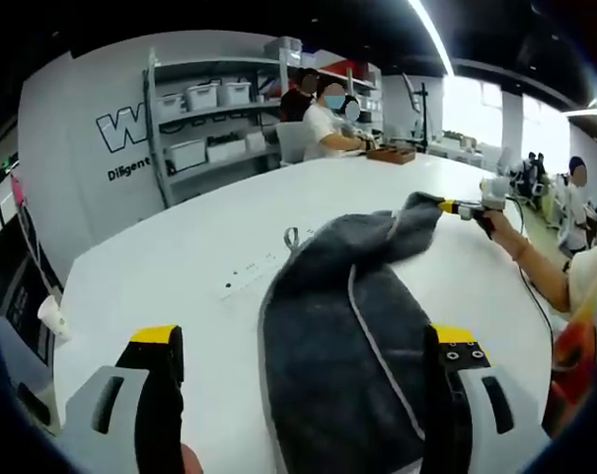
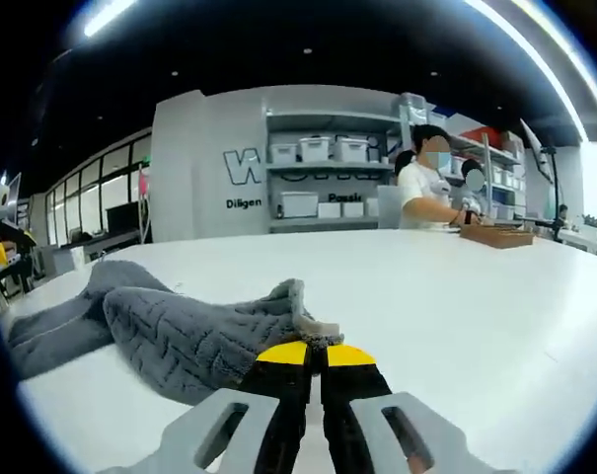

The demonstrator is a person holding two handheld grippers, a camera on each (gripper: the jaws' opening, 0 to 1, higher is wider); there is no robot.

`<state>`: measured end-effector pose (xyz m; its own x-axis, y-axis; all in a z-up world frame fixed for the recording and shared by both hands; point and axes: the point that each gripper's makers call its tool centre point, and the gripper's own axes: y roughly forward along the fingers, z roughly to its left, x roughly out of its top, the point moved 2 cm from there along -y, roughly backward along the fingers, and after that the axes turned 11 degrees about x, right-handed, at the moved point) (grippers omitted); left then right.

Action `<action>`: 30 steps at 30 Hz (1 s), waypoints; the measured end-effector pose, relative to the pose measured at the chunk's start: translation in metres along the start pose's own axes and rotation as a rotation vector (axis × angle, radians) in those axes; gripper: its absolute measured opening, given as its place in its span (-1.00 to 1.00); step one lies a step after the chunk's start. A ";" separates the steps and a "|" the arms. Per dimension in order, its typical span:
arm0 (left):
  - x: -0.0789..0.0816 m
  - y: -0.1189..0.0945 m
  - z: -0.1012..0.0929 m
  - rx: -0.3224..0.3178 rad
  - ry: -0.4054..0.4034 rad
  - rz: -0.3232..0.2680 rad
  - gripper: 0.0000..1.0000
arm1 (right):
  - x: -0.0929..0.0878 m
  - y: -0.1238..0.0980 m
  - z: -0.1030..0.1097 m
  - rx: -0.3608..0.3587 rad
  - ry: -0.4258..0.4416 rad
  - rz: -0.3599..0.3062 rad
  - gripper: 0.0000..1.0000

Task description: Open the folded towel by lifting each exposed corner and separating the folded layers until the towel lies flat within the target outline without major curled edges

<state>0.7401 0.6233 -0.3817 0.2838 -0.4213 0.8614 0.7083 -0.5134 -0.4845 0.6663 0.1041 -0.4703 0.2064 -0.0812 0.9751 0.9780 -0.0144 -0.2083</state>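
Note:
A dark grey knitted towel (image 1: 337,326) with a pale edge seam lies rumpled on the white table (image 1: 180,247), running from near me toward the far right. My left gripper (image 1: 306,336) is open wide; the towel's near end lies between its jaws, close to the right one. At the towel's far corner, my right gripper (image 1: 468,208) pinches the cloth a little above the table, held by a person's hand. In the right gripper view, the yellow-tipped right gripper (image 2: 314,355) is shut on the towel's light-edged corner (image 2: 300,308), and the towel (image 2: 170,331) trails off left in bunched folds.
Small dark marks (image 1: 247,274) and a small metal loop (image 1: 291,237) sit on the table left of the towel. A paper cup (image 1: 51,318) stands at the left edge. A seated person (image 2: 424,188) works by a wooden tray (image 2: 495,235) at the far end. Shelves (image 1: 209,109) line the wall.

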 end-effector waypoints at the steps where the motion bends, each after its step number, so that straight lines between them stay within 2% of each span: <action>1: 0.000 0.000 0.000 0.000 0.000 0.000 0.98 | -0.002 -0.001 -0.004 -0.009 0.005 0.007 -1.00; 5: -0.001 -0.001 0.001 0.000 0.001 0.003 0.98 | -0.004 -0.004 -0.013 -0.038 0.008 0.022 -1.00; 10: -0.002 -0.001 0.002 0.005 0.002 0.007 0.98 | -0.005 -0.009 -0.023 -0.082 -0.031 0.044 -1.00; 16: -0.002 -0.001 0.002 0.005 0.005 0.010 0.98 | -0.015 -0.002 -0.021 -0.075 -0.072 0.102 -1.00; 21: -0.002 -0.001 0.003 0.003 0.006 0.010 0.98 | -0.016 -0.003 -0.023 -0.088 -0.108 0.125 -0.97; 23: -0.003 -0.001 0.003 0.004 0.005 0.011 0.98 | -0.016 -0.006 -0.027 -0.115 -0.131 0.142 -0.87; 25: -0.004 -0.001 0.002 0.004 0.006 0.012 0.98 | -0.013 -0.009 -0.031 -0.144 -0.153 0.146 -0.67; 27: -0.004 -0.001 0.001 0.005 0.007 0.013 0.98 | -0.008 -0.010 -0.032 -0.153 -0.167 0.132 -0.37; 30: -0.004 -0.001 -0.001 0.003 0.008 0.013 0.98 | -0.003 -0.012 -0.033 -0.161 -0.177 0.123 -0.16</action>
<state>0.7381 0.6249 -0.3845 0.2875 -0.4337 0.8540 0.7069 -0.5055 -0.4947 0.6525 0.0714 -0.4729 0.3397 0.0827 0.9369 0.9305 -0.1747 -0.3219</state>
